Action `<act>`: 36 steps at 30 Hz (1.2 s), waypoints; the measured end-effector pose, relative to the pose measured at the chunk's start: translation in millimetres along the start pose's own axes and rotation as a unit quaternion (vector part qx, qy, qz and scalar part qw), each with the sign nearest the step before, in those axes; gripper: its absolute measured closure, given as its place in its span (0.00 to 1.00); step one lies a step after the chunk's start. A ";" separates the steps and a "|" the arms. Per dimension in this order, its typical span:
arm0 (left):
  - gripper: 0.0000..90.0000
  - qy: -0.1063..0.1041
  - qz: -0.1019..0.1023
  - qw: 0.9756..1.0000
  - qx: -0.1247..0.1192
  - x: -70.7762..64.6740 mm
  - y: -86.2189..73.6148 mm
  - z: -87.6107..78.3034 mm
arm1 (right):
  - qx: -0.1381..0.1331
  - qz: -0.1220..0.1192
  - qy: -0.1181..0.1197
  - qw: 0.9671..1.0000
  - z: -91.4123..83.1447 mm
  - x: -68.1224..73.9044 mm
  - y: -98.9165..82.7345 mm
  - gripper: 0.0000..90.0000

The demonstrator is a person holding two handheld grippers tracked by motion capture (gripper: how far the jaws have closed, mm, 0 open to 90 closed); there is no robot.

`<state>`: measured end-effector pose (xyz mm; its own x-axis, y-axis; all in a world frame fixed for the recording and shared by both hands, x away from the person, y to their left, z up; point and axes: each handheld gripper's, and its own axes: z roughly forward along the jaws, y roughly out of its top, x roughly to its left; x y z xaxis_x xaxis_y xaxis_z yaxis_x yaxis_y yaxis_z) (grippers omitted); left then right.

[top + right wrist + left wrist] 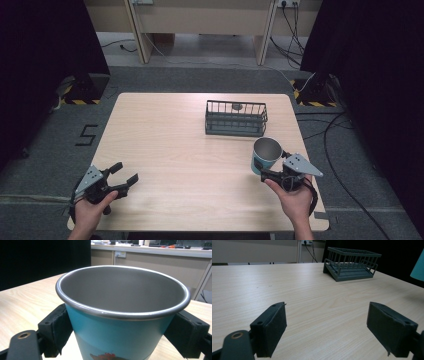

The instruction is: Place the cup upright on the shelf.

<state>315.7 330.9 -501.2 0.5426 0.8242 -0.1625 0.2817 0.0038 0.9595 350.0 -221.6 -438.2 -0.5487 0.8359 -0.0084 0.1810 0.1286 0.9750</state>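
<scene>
Teal cup (120,340) clamped between both jaws of right gripper (274,175), rim upward; left gripper (327,332) jaws held apart, bare table (299,295) between them; wire basket (350,263) seen well beyond.

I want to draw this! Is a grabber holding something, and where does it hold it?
The right gripper holds the blue cup by its sides, one jaw pressed on each side below the rim. The left gripper is open and holds nothing.

Upright teal cup (265,156) with bare metal inside, near table's right edge
</scene>
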 end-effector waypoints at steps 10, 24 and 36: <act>0.17 0.000 0.000 1.000 0.000 0.0 0.0 0.0 | -0.008 -0.006 -0.014 1.000 11.3 -4.8 13.8 0.17; 0.17 -0.002 -0.001 1.000 -0.001 0.1 0.1 0.2 | -0.019 -0.008 -0.036 0.999 34.5 -11.3 36.0 0.18; 0.17 -0.005 0.001 1.000 0.000 -0.7 0.2 0.7 | -0.020 -0.008 -0.048 0.999 56.3 -14.8 51.4 0.17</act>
<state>315.9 329.9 -501.0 0.5509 0.8186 -0.1628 0.2810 0.0017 0.9597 413.3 -197.3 -400.5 -0.4699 0.8817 -0.0427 0.1393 0.1219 0.9827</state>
